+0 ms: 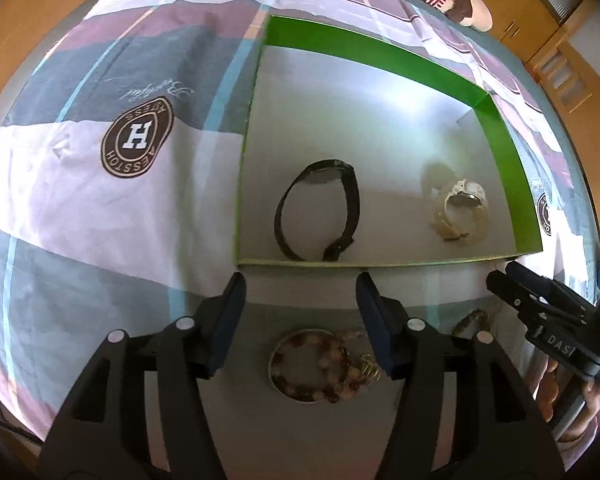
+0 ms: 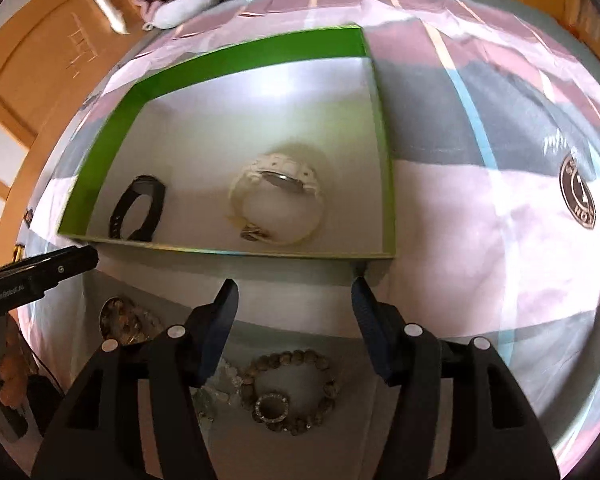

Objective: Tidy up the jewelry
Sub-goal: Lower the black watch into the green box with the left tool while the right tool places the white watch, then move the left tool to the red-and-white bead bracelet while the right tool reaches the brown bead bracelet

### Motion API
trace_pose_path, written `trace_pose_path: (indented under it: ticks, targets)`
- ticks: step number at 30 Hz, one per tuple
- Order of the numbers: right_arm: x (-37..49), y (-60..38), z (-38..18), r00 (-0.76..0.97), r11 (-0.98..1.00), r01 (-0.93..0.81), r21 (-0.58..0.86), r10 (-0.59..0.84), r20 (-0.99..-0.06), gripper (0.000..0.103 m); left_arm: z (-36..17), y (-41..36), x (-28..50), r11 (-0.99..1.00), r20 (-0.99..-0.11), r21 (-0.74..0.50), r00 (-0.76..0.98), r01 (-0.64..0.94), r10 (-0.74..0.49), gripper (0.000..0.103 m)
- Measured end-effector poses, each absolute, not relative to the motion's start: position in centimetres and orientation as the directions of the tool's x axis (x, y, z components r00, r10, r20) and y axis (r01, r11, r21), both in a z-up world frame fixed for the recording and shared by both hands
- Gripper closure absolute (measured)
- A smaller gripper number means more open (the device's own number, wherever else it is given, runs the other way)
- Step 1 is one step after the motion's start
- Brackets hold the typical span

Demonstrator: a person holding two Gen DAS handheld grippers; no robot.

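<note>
Only the left wrist view shows the reddish bead bracelet [image 1: 320,368] lying in a round shallow dish [image 1: 278,350] with a small gold piece beside it; only the right wrist view shows the brown bead bracelet [image 2: 290,390], a sparkly ring [image 2: 271,407] inside its loop and clear beads [image 2: 216,384] at its left. All these lie on a grey sheet on the bed, just in front of the green-walled box [image 1: 380,46].

Both views show the box's pale grey floor, smooth and glossy. On it stand a black watch [image 1: 318,210] with a thin looped strap and a chunky cream watch [image 1: 460,210] with a metal face, well apart.

The left hand-held gripper [image 1: 300,292] hangs released and empty above the reddish bracelet, fingers wide. The right hand-held gripper [image 2: 294,292] is likewise spread and empty above the brown bracelet; its dark fingers hide part of the clear beads.

The bedcover [image 1: 100,184] is plaid cloth with a round brown emblem [image 1: 136,142]. Wooden cabinets stand behind
</note>
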State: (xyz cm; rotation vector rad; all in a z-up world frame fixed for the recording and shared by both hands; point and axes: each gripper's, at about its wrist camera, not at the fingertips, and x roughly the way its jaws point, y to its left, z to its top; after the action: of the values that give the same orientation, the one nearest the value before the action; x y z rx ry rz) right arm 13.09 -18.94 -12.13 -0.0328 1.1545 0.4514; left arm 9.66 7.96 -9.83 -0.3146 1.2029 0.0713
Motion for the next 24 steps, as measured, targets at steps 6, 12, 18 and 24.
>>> trace_pose_path:
  ticks: [6,12,18,24]
  targets:
    - [8.5,-18.1,-13.0,0.278,0.865,-0.494,0.087,0.253,-0.927,0.043,-9.1,4.6,7.1,0.982,-0.929,-0.166,0.348,-0.094,-0.124,0.028]
    - [8.0,-17.5,-15.1,0.256,0.876,-0.481,0.042,0.186,-0.948,0.043,-10.6,2.5,6.6,0.994,-0.949,-0.101,0.303,-0.043,-0.083,0.028]
    - [7.8,-16.4,-15.5,0.268,0.863,-0.506,0.005,0.163,-0.949,0.043,-11.7,1.9,7.0,0.997,-0.96,-0.07,0.276,-0.04,-0.056,0.028]
    - [7.6,-15.2,-15.2,0.271,0.845,-0.534,0.017,0.191,-0.943,0.08,-12.6,1.8,7.3,0.998,-0.967,-0.045,0.252,-0.041,-0.033,0.028]
